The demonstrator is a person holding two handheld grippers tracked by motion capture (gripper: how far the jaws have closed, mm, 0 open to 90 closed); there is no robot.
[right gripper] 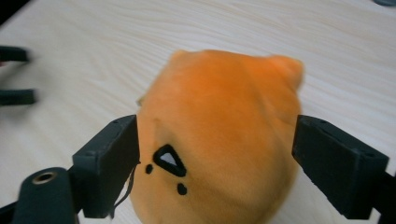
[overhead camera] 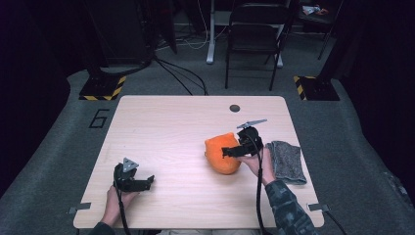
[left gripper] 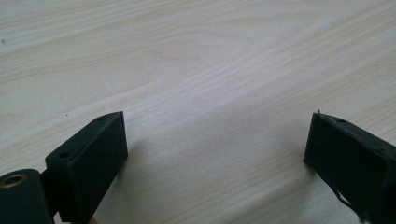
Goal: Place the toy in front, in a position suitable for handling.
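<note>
In the high view, a light wooden table (overhead camera: 166, 147) stands on a grey floor, and the person's forearms come in from the bottom edge. The left gripper (overhead camera: 147, 180) rests low on the left near part of the table, held by the left hand (overhead camera: 120, 198), and its jaws stand apart with nothing between them. The right gripper (overhead camera: 230, 152) is at the right half of the table, held by the right hand (overhead camera: 259, 164), and it reaches onto an orange plush toy (overhead camera: 221, 152) which lies on the table. Just beside that hand, to the right, a grey cloth (overhead camera: 288, 161) lies flat near the table edge. A small dark round disc (overhead camera: 235, 108) sits at the far side of the table, and a black folding chair (overhead camera: 254, 34) stands behind the table. In the left gripper view, the two black jaws are wide apart over bare wood (left gripper: 210, 84). In the right gripper view, the orange plush toy (right gripper: 224, 135) sits between the two jaws; the left jaw touches or almost touches its side, while the right jaw stands at the edge of it, and the fabric does not look squeezed. Small black marks and a triangle are seen on the toy.
</note>
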